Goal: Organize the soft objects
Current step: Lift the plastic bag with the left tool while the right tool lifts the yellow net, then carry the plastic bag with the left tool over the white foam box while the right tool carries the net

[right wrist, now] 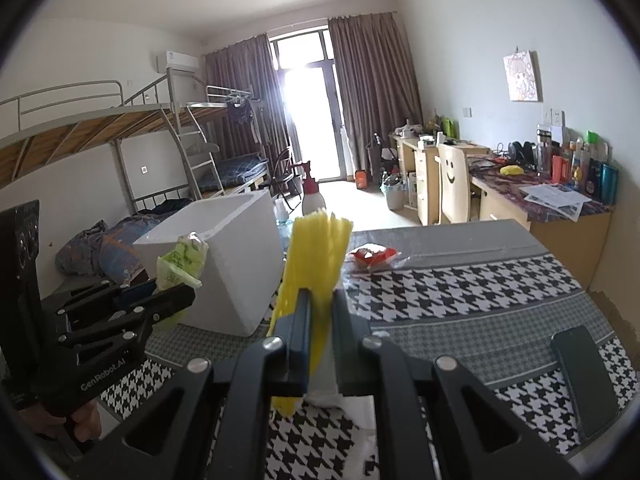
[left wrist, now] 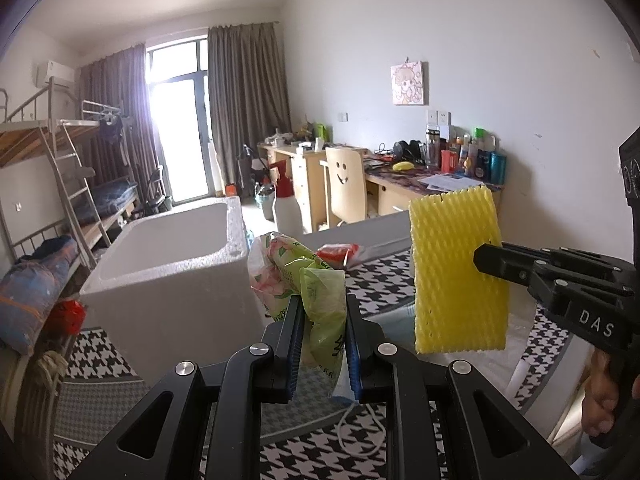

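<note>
On the table: one houndstooth tablecloth point(right wrist: 460, 280) in black, white and grey covers the top; both grippers are raised above it.
Left gripper point(left wrist: 320, 320): jaws closed on one crumpled green plastic bag point(left wrist: 320, 300) with pink flower print; a face mask point(left wrist: 344, 394) with a white ear loop hangs from the same grip, below the right pad.
Right gripper point(right wrist: 320, 308): jaws shut tight on one yellow foam net sleeve point(right wrist: 316, 256), held upright and edge-on in its own view; in the left wrist view its flat face shows to the right of the bag.
Foam box point(left wrist: 168, 264): one white polystyrene box, open-topped, on the far left of the table, just beyond the bag.
Red packet point(right wrist: 372, 258): one, in clear wrapping, lying on the cloth far from the grippers, right of the box.
White sheet point(right wrist: 340, 400): one pale piece on the cloth under the right gripper; what it is I cannot tell.
Dark flat object point(right wrist: 584, 380): one, near right on the cloth.
Spray bottle point(right wrist: 312, 196): one, white with red top, beyond the box.
Chair point(right wrist: 454, 180): one, with a smiley face on its back, at the far desk.
</note>
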The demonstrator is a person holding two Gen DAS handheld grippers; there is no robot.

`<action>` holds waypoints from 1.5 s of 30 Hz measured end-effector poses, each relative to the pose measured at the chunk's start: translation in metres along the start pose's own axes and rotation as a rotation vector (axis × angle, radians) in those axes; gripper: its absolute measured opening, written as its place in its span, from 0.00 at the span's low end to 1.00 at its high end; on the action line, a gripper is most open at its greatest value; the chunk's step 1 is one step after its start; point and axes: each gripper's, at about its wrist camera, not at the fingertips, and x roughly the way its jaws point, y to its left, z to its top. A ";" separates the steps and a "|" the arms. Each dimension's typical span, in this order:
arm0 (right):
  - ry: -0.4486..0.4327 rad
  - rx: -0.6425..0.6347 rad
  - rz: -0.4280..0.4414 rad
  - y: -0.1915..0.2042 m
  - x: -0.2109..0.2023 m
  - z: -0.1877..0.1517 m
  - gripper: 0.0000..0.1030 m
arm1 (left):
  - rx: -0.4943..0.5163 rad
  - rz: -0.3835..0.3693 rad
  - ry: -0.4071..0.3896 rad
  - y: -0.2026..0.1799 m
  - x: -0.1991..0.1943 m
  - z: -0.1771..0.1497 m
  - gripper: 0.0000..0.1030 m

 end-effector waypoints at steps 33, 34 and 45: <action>-0.058 -0.040 0.037 0.006 0.000 0.031 0.12 | -0.008 0.036 -0.088 0.017 -0.012 0.028 0.20; -0.053 -0.042 0.039 0.006 0.000 0.029 0.12 | -0.007 0.038 -0.089 0.017 -0.012 0.028 0.20; -0.004 -0.064 0.030 0.003 0.004 0.014 0.12 | -0.012 0.044 -0.088 0.018 -0.009 0.030 0.20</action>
